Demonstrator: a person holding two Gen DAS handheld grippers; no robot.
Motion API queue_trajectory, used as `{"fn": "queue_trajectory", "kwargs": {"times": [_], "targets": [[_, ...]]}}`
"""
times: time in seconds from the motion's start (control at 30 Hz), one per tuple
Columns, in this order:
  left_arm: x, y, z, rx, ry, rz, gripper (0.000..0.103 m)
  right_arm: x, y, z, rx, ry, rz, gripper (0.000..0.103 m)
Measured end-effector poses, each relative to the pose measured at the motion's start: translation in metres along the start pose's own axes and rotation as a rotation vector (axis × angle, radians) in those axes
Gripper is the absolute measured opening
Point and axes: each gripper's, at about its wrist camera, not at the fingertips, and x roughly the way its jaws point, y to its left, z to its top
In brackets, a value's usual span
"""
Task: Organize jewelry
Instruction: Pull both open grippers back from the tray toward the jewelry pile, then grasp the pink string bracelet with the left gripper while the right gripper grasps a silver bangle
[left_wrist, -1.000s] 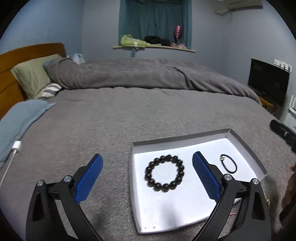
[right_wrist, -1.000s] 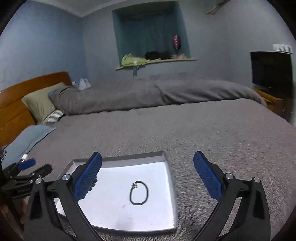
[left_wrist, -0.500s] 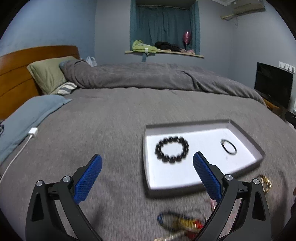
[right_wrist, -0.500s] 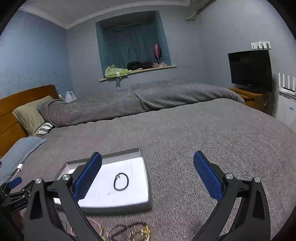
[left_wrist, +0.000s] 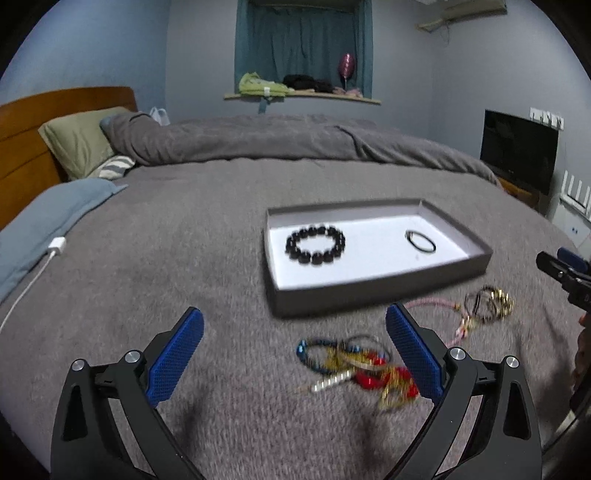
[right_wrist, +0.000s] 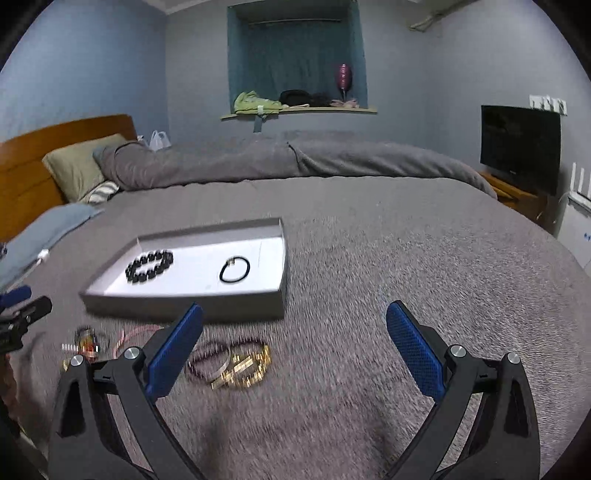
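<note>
We see the tangled bracelets (left_wrist: 354, 365) lying on the bed (left_wrist: 184, 258) at 6 o'clock of the tray (left_wrist: 369, 291). Both our left gripper (left_wrist: 293, 354) and right gripper (right_wrist: 293, 350) gape wide, empty. Pinching one bracelet may drag its snagged neighbours along.

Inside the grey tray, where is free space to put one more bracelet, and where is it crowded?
In the tray, bare white floor lies between the black bead bracelet and the thin black ring, and along the near wall. Crowded: the blanket in front of the tray, with the colourful tangle and gold-and-dark bangles.
</note>
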Motion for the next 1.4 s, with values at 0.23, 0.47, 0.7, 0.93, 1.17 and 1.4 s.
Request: {"fn": "queue_trajectory", "kwargs": {"times": [0.23,0.47,0.7,0.93,1.17,1.4], "targets": [[0.002,0.001,-0.009,-0.025,0.036,-0.077,0.098,-0.004,0.001,-0.012,-0.046,0.05,0.055,0.098],[0.006,-0.013,-0.011,0.001,0.052,-0.122,0.098,0.012,0.008,-0.02,-0.073,0.139,0.061,0.097],[0.015,-0.041,-0.009,0.07,0.069,-0.152,0.097,0.021,0.022,-0.022,-0.098,0.182,0.116,0.06],[0.031,-0.078,-0.004,0.152,0.105,-0.2,0.095,0.022,0.036,-0.022,-0.133,0.19,0.169,0.06],[0.07,-0.084,0.01,0.137,0.228,-0.194,0.058,0.029,0.031,-0.022,-0.121,0.21,0.181,0.06],[0.094,-0.085,0.002,0.14,0.32,-0.205,0.039,0.041,0.025,-0.021,-0.081,0.24,0.214,0.044]]}}
